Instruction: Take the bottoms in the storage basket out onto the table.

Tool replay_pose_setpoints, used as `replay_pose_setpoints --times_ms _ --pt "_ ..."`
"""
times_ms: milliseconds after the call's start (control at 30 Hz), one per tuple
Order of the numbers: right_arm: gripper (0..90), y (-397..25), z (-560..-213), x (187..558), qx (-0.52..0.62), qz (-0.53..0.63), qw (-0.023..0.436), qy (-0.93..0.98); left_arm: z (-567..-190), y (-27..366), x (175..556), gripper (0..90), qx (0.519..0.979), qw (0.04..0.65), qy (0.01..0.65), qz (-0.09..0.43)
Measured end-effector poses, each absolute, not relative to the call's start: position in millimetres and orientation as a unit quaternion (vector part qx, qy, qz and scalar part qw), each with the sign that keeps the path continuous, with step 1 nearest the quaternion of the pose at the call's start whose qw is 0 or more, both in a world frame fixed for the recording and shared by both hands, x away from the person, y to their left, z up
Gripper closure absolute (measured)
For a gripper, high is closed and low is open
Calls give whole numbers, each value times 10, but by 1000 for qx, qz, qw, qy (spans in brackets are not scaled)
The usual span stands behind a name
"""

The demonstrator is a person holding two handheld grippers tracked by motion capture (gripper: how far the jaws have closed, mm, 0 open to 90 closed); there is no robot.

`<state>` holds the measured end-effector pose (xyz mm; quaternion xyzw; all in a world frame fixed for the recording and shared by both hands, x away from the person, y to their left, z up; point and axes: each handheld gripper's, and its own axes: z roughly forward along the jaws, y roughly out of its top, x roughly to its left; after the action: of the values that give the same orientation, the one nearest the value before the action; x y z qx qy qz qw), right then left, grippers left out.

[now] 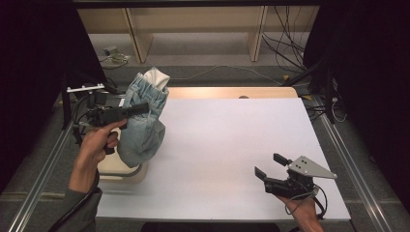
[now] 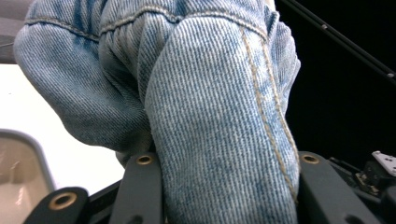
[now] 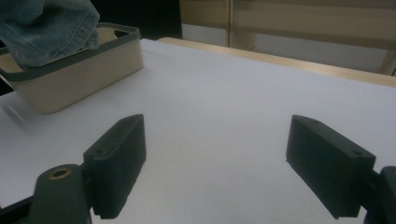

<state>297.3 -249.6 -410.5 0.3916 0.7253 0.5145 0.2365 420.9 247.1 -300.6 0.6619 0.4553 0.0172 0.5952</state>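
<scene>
Two black jaws of the left gripper (image 1: pixel 138 109) clamp a faded blue denim garment (image 1: pixel 142 121), which hangs from them above the beige plastic bin with a grey rim (image 3: pixel 74 74). The right gripper (image 1: pixel 271 165) rests low over the white table (image 1: pixel 217 145), well to the garment's right, jaws spread wide and holding nothing.

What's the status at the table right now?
Left gripper shut on denim garment, lifted above the beige bin. Right gripper open, low over white table. Nothing blocking.
</scene>
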Motion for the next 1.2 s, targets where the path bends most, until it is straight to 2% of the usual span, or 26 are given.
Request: replay_pose_setpoints --times_ms 267,1200 --pt "208 -2502 -4102 2969 390 516 237 725 -2983 2340 4235 613 656 615 437 -13" --pt "208 -2500 -4106 2970 390 516 234 726 -3004 1840 4348 612 669 614 416 -36"
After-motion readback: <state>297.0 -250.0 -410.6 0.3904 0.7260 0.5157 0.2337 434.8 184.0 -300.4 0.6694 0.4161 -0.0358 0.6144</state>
